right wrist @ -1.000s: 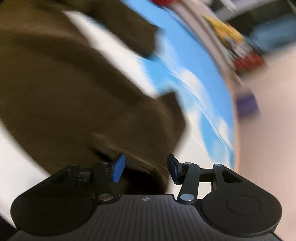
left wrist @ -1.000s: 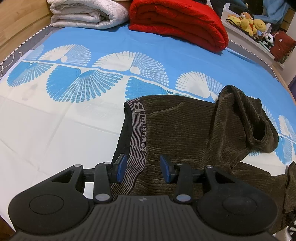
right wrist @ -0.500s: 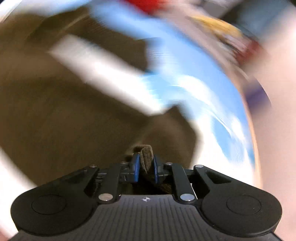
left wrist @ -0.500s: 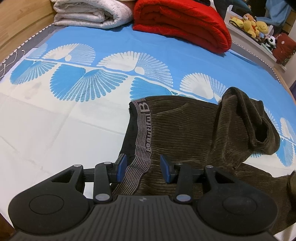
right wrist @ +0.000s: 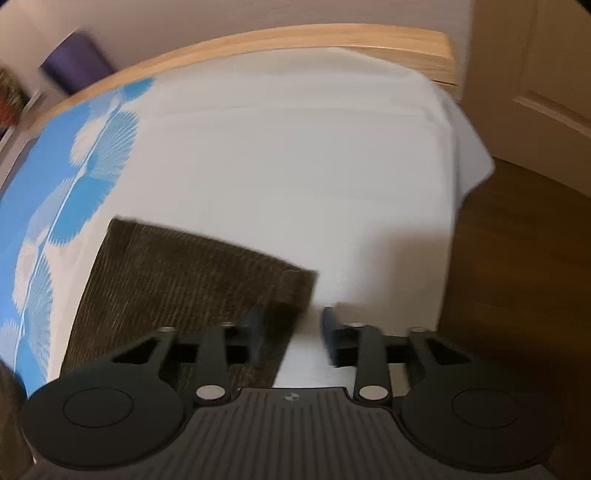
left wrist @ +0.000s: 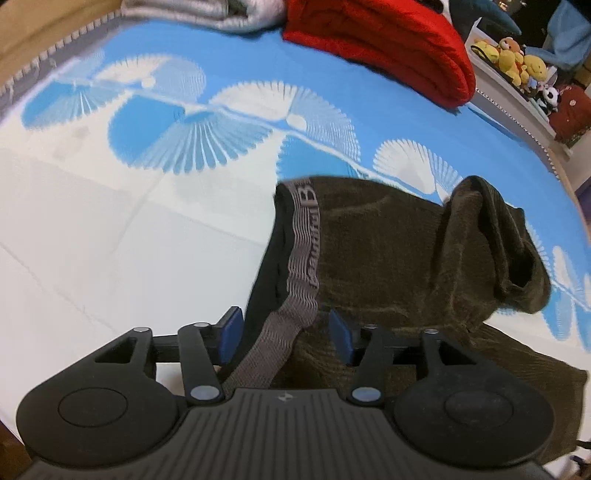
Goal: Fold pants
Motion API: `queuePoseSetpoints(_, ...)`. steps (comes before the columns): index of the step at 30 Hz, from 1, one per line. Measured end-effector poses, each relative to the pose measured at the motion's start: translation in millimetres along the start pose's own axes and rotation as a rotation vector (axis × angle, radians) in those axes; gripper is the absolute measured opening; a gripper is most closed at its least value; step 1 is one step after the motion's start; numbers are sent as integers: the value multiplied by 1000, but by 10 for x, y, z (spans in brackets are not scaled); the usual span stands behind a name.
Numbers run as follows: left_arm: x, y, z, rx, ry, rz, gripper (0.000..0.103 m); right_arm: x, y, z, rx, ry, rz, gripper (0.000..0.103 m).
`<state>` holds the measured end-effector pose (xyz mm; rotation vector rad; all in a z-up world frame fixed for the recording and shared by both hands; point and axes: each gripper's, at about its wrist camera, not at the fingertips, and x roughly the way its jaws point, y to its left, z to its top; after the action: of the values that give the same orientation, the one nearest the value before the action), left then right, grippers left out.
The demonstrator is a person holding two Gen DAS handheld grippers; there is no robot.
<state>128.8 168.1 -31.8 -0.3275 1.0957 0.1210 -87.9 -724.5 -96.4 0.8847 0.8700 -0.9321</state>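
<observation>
Brown corduroy pants (left wrist: 388, 258) lie on the bed sheet (left wrist: 110, 240), grey lettered waistband (left wrist: 306, 240) toward me, one leg (left wrist: 491, 243) bunched up at the right. My left gripper (left wrist: 284, 332) hovers low over the waistband's near end. Its jaws are opening, with the band and dark lining between the pads and untouched by them. In the right wrist view a pant leg end (right wrist: 192, 280) lies flat on the white sheet (right wrist: 295, 166). My right gripper (right wrist: 291, 332) is over its right corner, jaws opening, the hem edge between them but not pinched.
A folded red blanket (left wrist: 388, 48) and a pale grey one (left wrist: 221, 14) sit at the bed's far end. Plush toys (left wrist: 517, 62) line a shelf at the right. The wooden bed frame (right wrist: 295, 40), dark floor (right wrist: 517, 258) and a door (right wrist: 535, 92) border the right view.
My left gripper slid toward the waistband and its jaws widened. The right gripper, shut on a fold of brown cloth half a second ago, has let go; the leg now lies flat.
</observation>
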Motion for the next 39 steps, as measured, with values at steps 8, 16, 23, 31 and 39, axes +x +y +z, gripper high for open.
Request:
queuePoseSetpoints(8, 460, 368, -196, -45, 185, 21, 60, 94, 277, -173, -152, 40, -44, 28)
queuePoseSetpoints(16, 709, 589, -402, -31, 286, 29, 54, 26, 363, -194, -165, -35, -23, 12)
queuePoseSetpoints(23, 155, 487, -400, 144, 117, -49, 14, -291, 481, -223, -227, -172, 43, 12)
queuePoseSetpoints(31, 215, 293, -520, 408, 67, 280, 26, -195, 652, -338, -339, -110, -126, 45)
queuePoseSetpoints(39, 341, -8, -465, 350, 109, -28, 32, -533, 1115, -547, -520, -275, 4, 58)
